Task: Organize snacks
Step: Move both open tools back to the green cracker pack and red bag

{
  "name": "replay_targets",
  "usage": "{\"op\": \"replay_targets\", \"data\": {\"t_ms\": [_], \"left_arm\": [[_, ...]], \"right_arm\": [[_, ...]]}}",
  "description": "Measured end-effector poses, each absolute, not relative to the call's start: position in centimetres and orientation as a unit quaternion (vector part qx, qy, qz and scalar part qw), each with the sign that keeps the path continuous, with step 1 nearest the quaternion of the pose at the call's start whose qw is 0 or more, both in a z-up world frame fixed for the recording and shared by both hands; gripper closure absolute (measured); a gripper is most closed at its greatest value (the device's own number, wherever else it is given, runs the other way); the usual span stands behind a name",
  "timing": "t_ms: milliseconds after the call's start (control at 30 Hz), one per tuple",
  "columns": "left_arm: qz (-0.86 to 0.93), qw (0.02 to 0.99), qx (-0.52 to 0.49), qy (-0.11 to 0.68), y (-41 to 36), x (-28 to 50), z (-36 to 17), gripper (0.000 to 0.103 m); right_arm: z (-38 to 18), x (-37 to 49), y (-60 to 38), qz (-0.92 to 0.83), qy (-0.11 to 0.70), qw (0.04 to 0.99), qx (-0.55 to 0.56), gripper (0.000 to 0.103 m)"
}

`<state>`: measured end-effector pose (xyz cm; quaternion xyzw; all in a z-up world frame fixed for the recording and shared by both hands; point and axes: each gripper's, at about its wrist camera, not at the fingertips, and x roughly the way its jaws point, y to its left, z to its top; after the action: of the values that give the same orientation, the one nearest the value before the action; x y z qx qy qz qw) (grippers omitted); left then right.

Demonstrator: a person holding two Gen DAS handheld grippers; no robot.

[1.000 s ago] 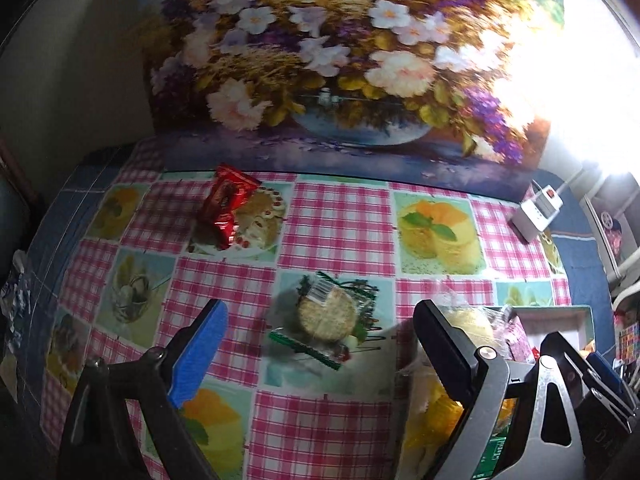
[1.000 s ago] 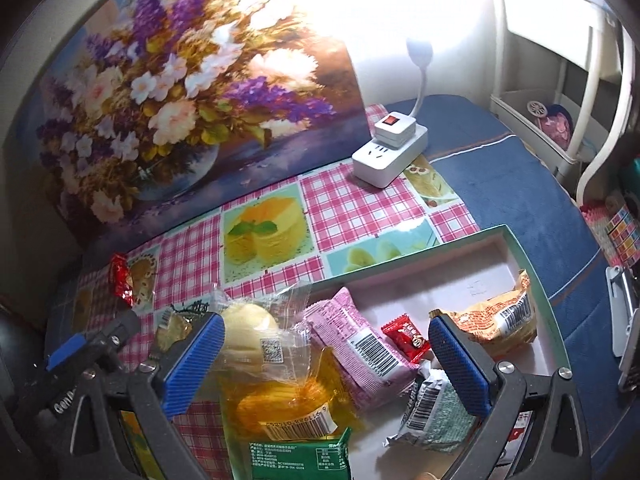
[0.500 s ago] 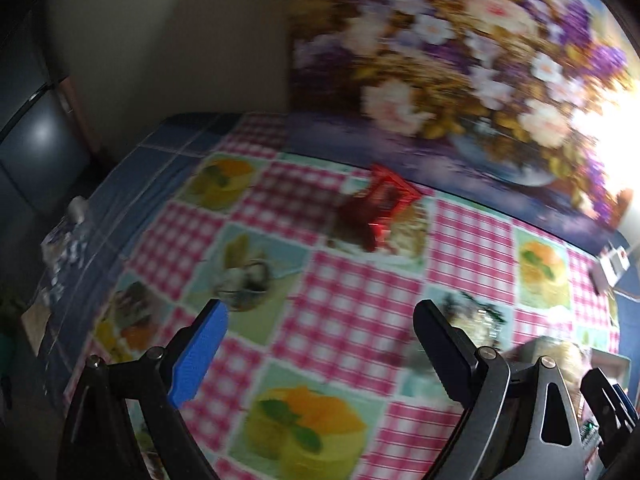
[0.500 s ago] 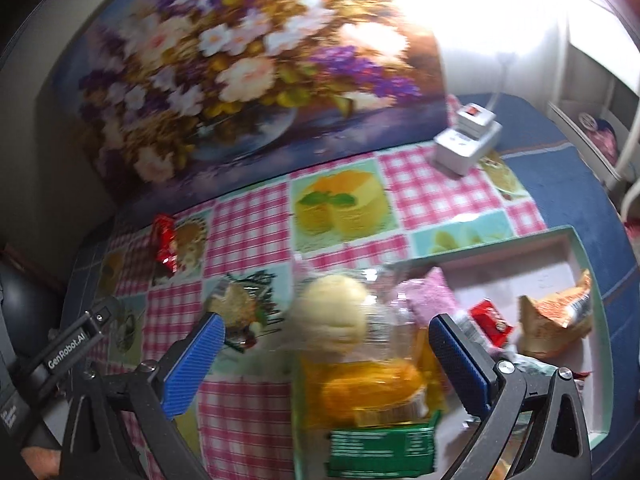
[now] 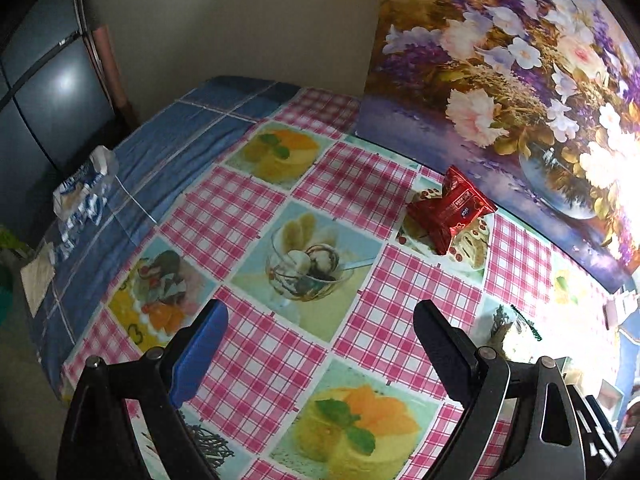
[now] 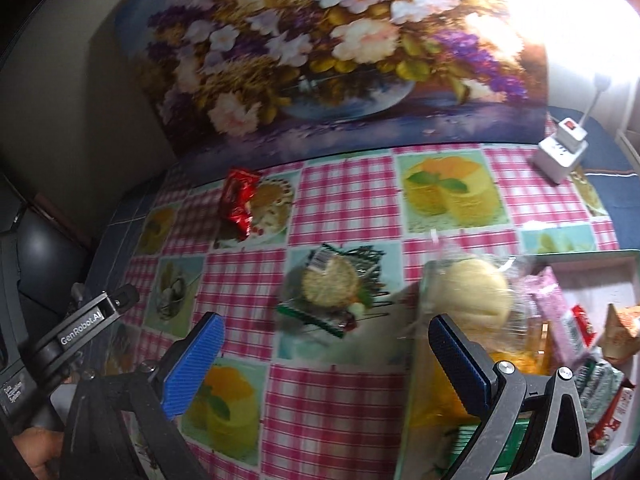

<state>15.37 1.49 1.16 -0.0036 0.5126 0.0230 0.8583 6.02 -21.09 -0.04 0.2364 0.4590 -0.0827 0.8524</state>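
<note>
hovering over the checked tablecloth [image 5: 372, 192], both left tongs [image 5: 320, 344] and right tongs [image 6: 324, 354] gape, released, gripping nothing.

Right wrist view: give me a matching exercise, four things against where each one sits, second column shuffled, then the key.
Things:
1. red packet
2. round cracker pack
3. white power strip
4. pink packet

Places:
A. inside the tray at the right
B. far right, on the blue cloth beside the flower painting
C. mid-table, loose on the checked cloth
D. far left of the checked cloth, near the painting's lower edge

Pairs: 1-D, 2-C, 3-B, 4-A
</note>
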Motion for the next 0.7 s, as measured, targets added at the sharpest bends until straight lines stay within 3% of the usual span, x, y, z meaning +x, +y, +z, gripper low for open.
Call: {"op": "replay_targets", "data": {"t_ms": [700], "left_arm": [[-0.027, 0.82, -0.013, 0.571, -1.2, 17.6, -4.3, 0.009]], "right_arm": [[-3.6, 10.1, -20.1, -0.083, 0.491, 0.841, 0.21, 0.007]]}}
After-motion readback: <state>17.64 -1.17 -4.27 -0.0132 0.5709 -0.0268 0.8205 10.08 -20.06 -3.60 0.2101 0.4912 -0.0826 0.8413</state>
